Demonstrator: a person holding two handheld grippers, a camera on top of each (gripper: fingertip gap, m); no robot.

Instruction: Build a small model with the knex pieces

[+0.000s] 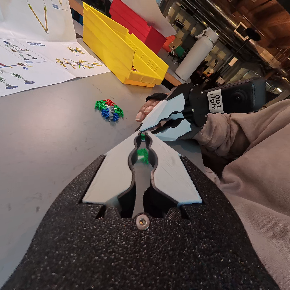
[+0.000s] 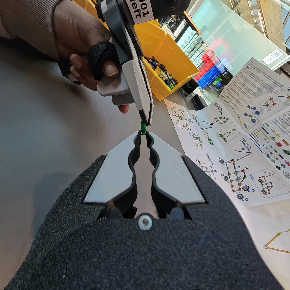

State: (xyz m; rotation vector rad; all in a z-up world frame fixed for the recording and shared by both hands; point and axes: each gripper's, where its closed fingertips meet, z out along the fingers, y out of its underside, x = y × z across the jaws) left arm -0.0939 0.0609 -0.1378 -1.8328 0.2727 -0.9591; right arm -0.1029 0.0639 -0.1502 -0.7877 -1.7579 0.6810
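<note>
Both grippers are closed, tip to tip, on one small green rod.

Right gripper is pinched on the near end of the green rod; the left gripper is clamped on its far end, so the rod's long axis runs from one set of tips to the other. Just below the rod, a green connector is glimpsed between the left fingers. Well beyond the rod a multicoloured connector cluster lies on the grey table, and farther still the yellow bin and instruction sheet.
</note>
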